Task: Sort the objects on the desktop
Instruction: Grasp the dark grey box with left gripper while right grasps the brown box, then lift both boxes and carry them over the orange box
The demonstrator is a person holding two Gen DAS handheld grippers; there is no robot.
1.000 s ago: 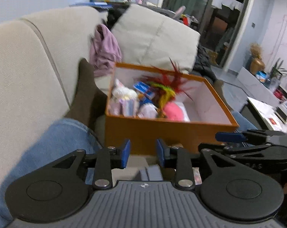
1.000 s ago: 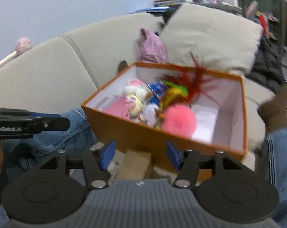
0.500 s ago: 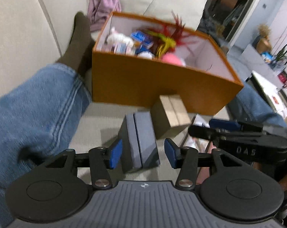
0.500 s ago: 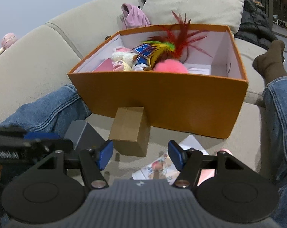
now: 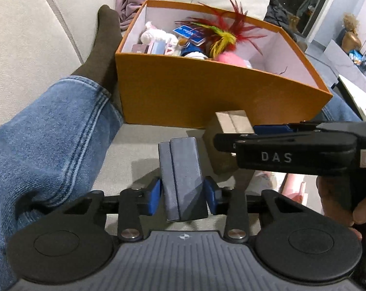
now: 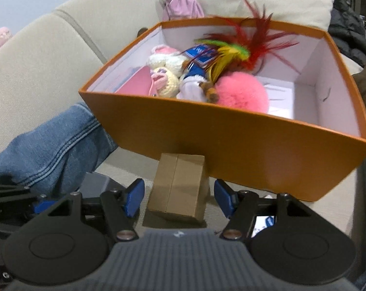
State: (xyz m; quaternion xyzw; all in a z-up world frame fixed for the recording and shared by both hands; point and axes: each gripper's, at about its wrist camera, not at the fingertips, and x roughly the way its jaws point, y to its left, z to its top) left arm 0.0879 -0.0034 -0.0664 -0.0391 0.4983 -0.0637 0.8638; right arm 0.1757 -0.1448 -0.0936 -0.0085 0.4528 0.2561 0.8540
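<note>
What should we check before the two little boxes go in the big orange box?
1. Left gripper squeezing the grey box: ok, pads touch both its sides; jaws just closed in.
2. Right gripper around the brown box: ok.
3. Right gripper squeezing it: not ok, gaps on both sides.
4. Room in the orange box: ok, right part bare.
5. Grey box lifted off the sofa: cannot tell.

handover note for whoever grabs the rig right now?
Left gripper: jaws just closed in on the small grey box; pads at its sides.
Right gripper: open, astride the small brown cardboard box, not gripping.
Both boxes sit on the sofa before the open orange cardboard box, which already holds toys.
Left: lift both into it.
</note>
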